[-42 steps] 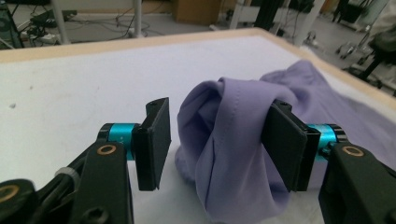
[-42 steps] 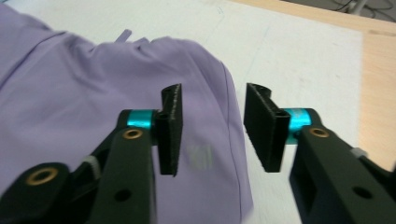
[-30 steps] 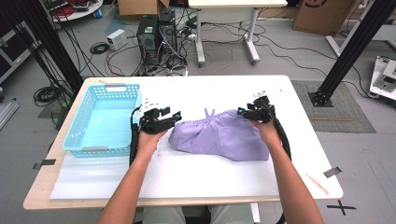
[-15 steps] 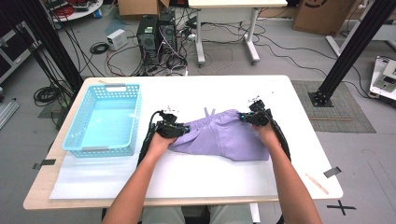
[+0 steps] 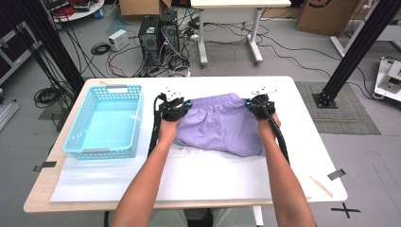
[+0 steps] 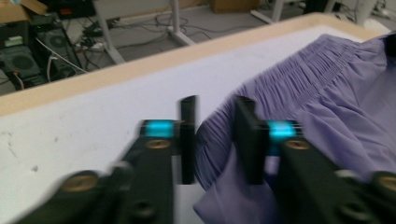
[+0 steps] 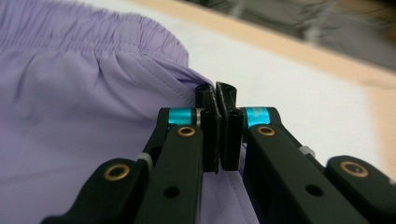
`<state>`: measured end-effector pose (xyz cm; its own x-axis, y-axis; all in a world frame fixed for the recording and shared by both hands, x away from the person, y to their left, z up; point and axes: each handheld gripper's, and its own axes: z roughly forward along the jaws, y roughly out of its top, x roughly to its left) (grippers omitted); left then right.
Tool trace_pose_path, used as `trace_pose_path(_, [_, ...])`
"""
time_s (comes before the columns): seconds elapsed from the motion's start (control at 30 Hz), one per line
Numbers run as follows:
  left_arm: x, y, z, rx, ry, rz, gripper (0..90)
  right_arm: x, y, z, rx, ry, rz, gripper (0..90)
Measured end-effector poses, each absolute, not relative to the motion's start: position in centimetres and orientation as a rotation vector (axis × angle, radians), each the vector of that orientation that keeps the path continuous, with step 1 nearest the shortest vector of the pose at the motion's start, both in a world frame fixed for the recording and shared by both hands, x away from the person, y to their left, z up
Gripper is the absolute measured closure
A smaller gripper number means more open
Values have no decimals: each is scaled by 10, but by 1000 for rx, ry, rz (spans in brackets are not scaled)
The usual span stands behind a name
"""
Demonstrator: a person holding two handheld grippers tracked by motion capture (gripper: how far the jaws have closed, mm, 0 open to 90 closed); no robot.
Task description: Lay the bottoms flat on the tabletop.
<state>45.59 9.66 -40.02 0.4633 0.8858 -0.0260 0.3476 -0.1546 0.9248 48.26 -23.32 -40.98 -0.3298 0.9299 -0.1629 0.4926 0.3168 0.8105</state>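
While the purple shorts [image 5: 218, 126] lie flat near the middle of the white table [image 5: 189, 179], a light blue plastic basket [image 5: 107, 121] stands just beside them at the table's left end, empty and apart from the cloth. Nothing lies between the basket and the shorts, and the near half of the table, where the person's forearms cross it, is bare. Past the far edge, computer towers and tangled cables sit on the floor. The elastic waistband runs along the far side of the shorts, close to the table's far edge. At the waistband's left corner, the left gripper [image 6: 215, 140] has its jaws partly apart, having just been opening, with a bunch of gathered cloth standing between them; whether the pads still press on it I cannot tell. At the right corner, the right gripper [image 7: 219, 135] has its jaws pressed together, clamped on the edge of the shorts' fabric.
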Motion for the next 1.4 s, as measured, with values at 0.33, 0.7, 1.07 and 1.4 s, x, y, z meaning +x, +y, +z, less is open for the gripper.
trace_pose_path(0.33, [434, 110, -412, 1763, 1046, 565, 510, 494, -267, -423, 1490, 1860, 815, 731])
trace_pose_path(0.7, [414, 116, -445, 1847, 1092, 388, 431, 438, -288, -412, 1422, 1953, 1061, 529])
trace_pose_path(1.07, [402, 104, -450, 1986, 1085, 370, 460, 371, -289, -449, 1400, 2160, 937, 457])
trace_pose_path(1.4, [377, 106, -448, 2011, 992, 387, 870, 355, -286, -445, 1322, 2235, 969, 883])
